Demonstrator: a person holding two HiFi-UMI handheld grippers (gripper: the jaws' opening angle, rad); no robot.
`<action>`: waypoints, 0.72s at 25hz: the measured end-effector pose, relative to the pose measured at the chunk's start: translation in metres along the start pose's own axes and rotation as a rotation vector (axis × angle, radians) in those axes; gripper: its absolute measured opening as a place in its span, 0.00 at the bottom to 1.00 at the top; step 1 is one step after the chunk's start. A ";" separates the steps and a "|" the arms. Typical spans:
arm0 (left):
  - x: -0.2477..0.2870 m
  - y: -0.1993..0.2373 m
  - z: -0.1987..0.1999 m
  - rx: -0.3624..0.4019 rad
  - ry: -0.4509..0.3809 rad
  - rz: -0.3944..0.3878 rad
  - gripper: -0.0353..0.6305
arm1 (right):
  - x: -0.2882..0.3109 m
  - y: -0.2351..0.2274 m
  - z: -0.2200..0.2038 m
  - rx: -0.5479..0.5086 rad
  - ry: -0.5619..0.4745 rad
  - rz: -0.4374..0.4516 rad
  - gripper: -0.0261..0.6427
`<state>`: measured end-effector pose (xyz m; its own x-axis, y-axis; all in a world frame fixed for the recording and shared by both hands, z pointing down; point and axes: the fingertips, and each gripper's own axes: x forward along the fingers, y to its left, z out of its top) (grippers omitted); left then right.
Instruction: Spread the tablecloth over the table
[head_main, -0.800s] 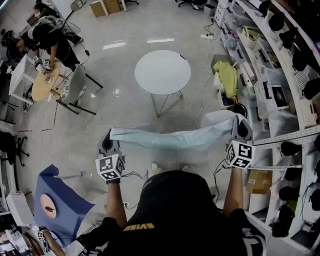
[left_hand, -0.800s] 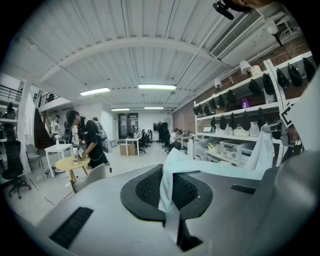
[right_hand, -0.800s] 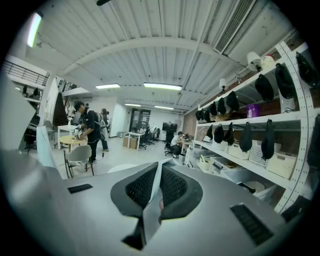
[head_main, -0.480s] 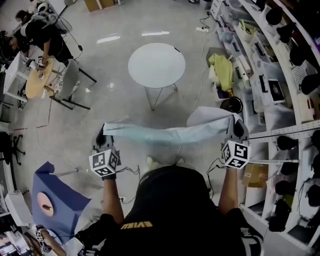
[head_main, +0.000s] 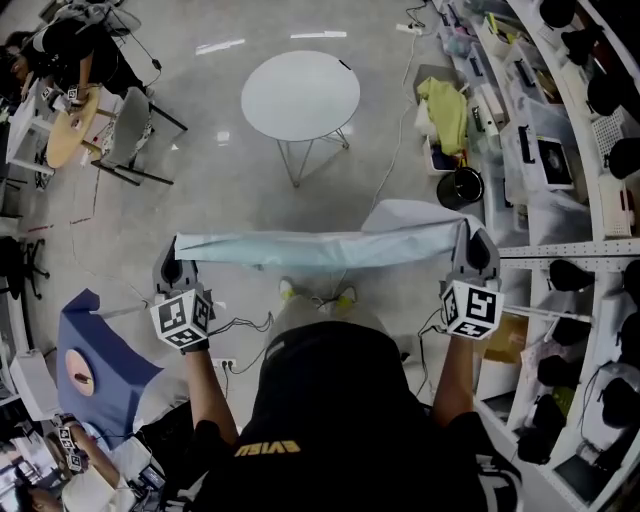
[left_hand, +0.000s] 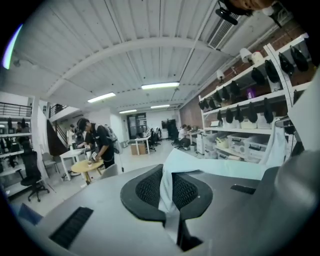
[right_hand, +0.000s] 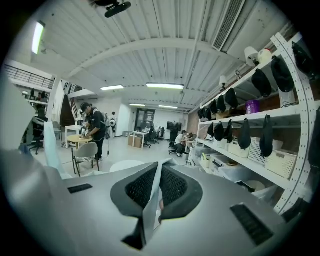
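A pale blue tablecloth (head_main: 320, 247) hangs stretched between my two grippers in the head view, well short of the round white table (head_main: 300, 95) farther ahead. My left gripper (head_main: 172, 268) is shut on the cloth's left corner, and that cloth (left_hand: 168, 187) shows pinched between its black pads. My right gripper (head_main: 476, 255) is shut on the right corner, where the fabric bunches up; the cloth edge (right_hand: 151, 195) runs between its pads. Part of the table (right_hand: 125, 165) shows beyond the right jaws.
Shelving (head_main: 590, 150) with bins and dark caps runs along the right. A yellow-green cloth (head_main: 452, 112) lies by the shelves. A grey chair (head_main: 130, 150) and a person at a small round wooden table (head_main: 68, 125) are at far left. A blue object (head_main: 90, 360) stands at near left.
The view has tilted: the table sits higher and farther in the frame. My left gripper has moved out to the left, and the cloth is stretched wider and straighter between the grippers.
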<state>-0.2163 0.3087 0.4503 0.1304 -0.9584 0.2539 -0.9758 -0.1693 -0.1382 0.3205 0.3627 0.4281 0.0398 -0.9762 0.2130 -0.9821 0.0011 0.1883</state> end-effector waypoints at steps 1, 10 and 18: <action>-0.008 0.002 0.004 -0.010 0.000 0.020 0.08 | -0.001 -0.009 0.000 0.011 -0.006 0.000 0.05; -0.047 -0.015 0.026 -0.071 -0.063 0.043 0.08 | -0.017 -0.035 -0.011 0.092 -0.050 -0.009 0.05; -0.056 -0.029 0.019 -0.073 -0.134 -0.023 0.08 | -0.026 0.014 0.001 0.073 -0.049 0.027 0.05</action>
<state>-0.1915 0.3627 0.4219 0.1708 -0.9773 0.1250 -0.9818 -0.1796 -0.0623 0.3054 0.3878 0.4242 0.0054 -0.9856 0.1693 -0.9936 0.0138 0.1125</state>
